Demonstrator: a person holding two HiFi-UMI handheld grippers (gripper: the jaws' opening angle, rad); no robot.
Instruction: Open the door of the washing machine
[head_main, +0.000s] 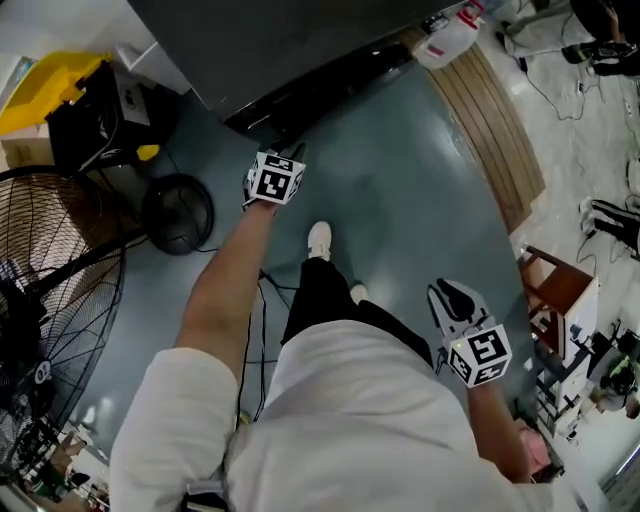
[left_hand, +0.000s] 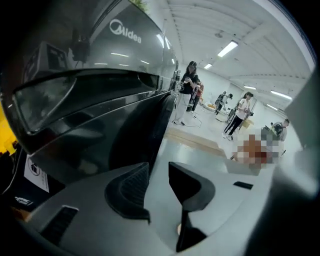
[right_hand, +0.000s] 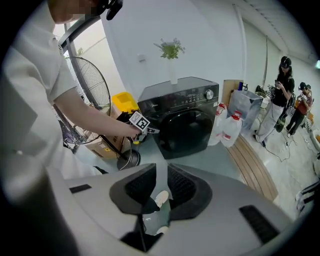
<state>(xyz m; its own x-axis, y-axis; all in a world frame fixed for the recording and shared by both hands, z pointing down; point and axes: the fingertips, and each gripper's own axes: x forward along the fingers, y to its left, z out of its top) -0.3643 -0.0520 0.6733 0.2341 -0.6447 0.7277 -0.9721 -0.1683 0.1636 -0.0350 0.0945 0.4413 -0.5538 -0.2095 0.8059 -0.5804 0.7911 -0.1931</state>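
1. The washing machine is dark grey and stands on the grey floor against a white wall, with a small green plant on its top.
2. Its round door is on the front side, and in the right gripper view it looks shut.
3. The left claw is held forward on a stretched arm, very near the left part of the machine's front. I cannot tell if it touches the machine.
4. In the left gripper view the two jaws stand apart with a clear gap, and nothing is between them. Only the floor and the dark front of the machine show behind the gap.
5. The right claw is low at the person's right side, well apart from the machine.
6. Its jaws are also apart, with a narrower gap, and they hold nothing. Through the gap the floor and the person's white shoe can be seen.
7. A big standing fan and a yellow box are to the left of the machine.
8. Two white jugs stand just beside the machine's right side, near a strip of wooden boards.
9. Some people stand farther off in the room.
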